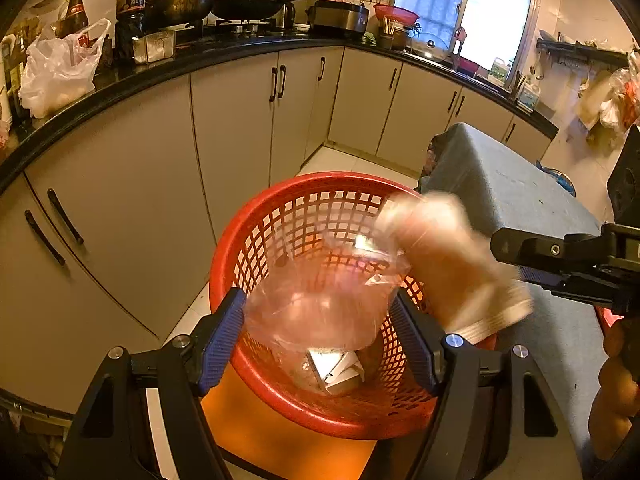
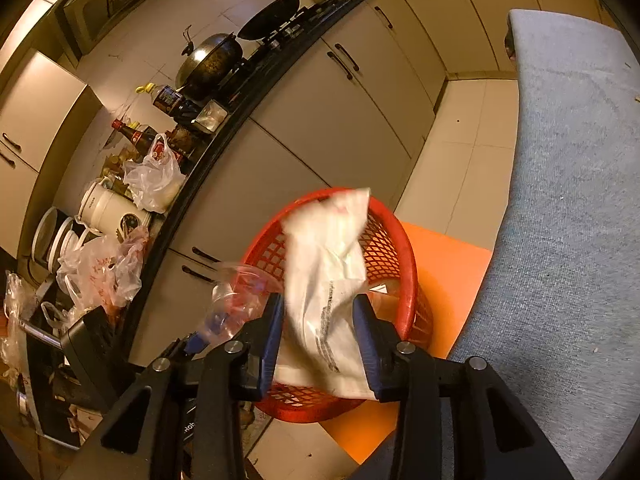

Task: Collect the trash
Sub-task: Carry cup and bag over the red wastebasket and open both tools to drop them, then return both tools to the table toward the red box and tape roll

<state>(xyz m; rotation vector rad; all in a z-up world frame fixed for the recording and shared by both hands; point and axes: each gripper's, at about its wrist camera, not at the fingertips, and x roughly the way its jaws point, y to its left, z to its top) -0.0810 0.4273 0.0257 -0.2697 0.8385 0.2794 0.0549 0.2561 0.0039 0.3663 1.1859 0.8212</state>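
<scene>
**Mei:** Kitchen floor, pale cabinets under a black countertop cluttered with woks and bottles. Where's the bin?

**Jon:** It's a red mesh basket standing on an orange mat. The cabinets are on its left and a table under a grey-blue cloth is on its right.

**Mei:** What's the left gripper doing?

**Jon:** It points down into the basket from the near side. Its jaws are about half spread and grasp a clear plastic bag. The bag fills the gap from one blue pad to the other and hangs over the basket's mouth.

**Mei:** And the right gripper?

**Jon:** It's just right of the left one and also aims at the basket. A crumpled white packet with dark print lies between its pads, and its top reaches over the far rim. The packet's edges meet both pads, but I cannot tell whether they still pinch it. In the left wrist view it's only a blur.

**Mei:** Is anything in the basket already?

**Jon:** A small white carton lies at the bottom, below the clear bag.
</scene>
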